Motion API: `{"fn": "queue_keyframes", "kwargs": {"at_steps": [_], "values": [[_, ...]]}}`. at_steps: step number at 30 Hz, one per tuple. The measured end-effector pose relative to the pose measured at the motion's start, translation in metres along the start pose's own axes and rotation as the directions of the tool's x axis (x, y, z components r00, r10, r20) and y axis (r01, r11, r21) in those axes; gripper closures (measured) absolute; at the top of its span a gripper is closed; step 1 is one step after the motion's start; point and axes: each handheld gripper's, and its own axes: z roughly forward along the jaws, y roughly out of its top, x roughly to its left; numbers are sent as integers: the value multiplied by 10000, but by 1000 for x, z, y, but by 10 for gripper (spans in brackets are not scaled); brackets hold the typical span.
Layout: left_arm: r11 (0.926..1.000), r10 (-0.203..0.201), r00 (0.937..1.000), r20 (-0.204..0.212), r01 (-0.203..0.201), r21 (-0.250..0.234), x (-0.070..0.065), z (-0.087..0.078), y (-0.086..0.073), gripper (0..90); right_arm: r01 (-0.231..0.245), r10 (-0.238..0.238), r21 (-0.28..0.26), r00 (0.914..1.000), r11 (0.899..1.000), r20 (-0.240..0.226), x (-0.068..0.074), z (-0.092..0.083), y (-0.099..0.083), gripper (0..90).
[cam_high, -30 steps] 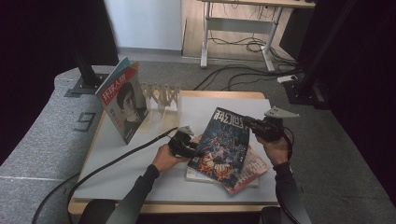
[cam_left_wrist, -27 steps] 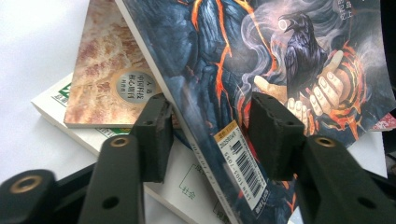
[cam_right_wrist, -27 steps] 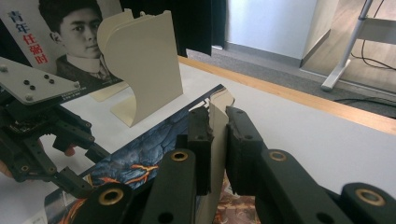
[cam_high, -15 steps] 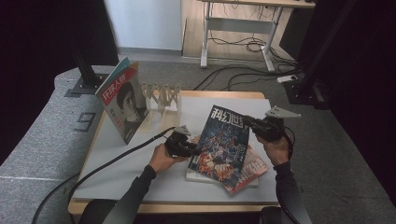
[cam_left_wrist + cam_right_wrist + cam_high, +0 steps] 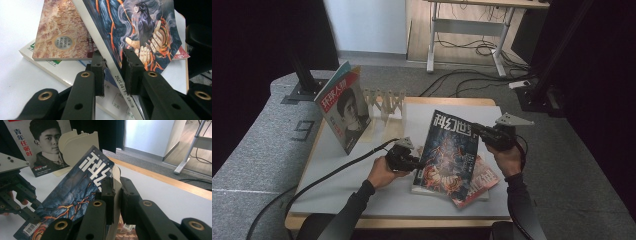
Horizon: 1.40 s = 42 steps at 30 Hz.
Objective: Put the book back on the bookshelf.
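Two grippers share one magazine (image 5: 447, 152), tilted above the stack (image 5: 479, 182) on the counter (image 5: 337, 175): right gripper (image 5: 476, 131) fingers clamped on its top corner, left gripper (image 5: 414, 163) fingers closing around its spine (pads barely touching).

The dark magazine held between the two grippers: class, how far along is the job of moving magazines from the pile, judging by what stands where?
Done: one portrait magazine already leans at the wooden rack. In hand: the dark magazine, tilted up off the pile; the right gripper is shut on its top edge, and the left gripper has just been closing over its spine. Left: likely standing it in the rack, then the pile beneath.
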Motion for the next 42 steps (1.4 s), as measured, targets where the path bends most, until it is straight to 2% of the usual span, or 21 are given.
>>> {"fn": "queue_keyframes", "kwargs": {"at_steps": [6, 9, 12, 16, 18, 21, 28, 33, 36, 38, 40, 42], "values": [[9995, 16, 9999, 145, -12, -308, 0, -2, -1, 736, 86, -86, -43, 10000, 10000, 47, 0, -2, 3, 813], [9982, 17, 10000, 49, -14, -592, 1, -5, 1, 743, 123, -121, -208, 9999, 9997, 87, 0, -5, 6, 813], [9951, 110, 9996, -265, -136, -980, 0, -8, 4, 751, 234, -229, -386, 9996, 9990, 135, 1, -8, 14, 813], [9868, 280, 9967, -758, -397, -1567, -4, -12, 6, 760, 496, -486, -712, 9987, 9962, 152, 6, -12, 29, 813], [9859, 440, 9939, -1012, -596, -1565, -6, -12, 6, 761, 679, -670, -765, 9977, 9948, 141, 11, -14, 34, 814], [9873, 680, 9907, -1176, -839, -1353, -8, -12, 2, 762, 994, -986, -737, 9950, 9923, 147, 16, -15, 36, 813], [9889, 925, 9890, -1155, -1048, -1053, -10, -10, -8, 770, 1149, -1148, -534, 9934, 9919, 50, 18, -13, 30, 810], [9880, 918, 9896, -1107, -1044, -1142, -11, -11, -10, 775, 1238, -1238, -505, 9923, 9910, 32, 21, -13, 32, 810], [9849, 862, 9897, -1140, -1019, -1397, -12, -12, -9, 777, 1316, -1313, -535, 9913, 9899, 99, 23, -14, 35, 811], [9800, 889, 9890, -1183, -1081, -1672, -11, -14, -7, 781, 1335, -1328, -675, 9910, 9887, 152, 24, -15, 38, 811], [9738, 990, 9851, -1405, -1250, -1900, -13, -16, -5, 784, 1358, -1347, -842, 9907, 9872, 189, 24, -17, 43, 812], [9710, 1020, 9823, -1568, -1326, -1990, -14, -16, -3, 786, 1417, -1405, -923, 9899, 9856, 188, 26, -19, 47, 812]]}}
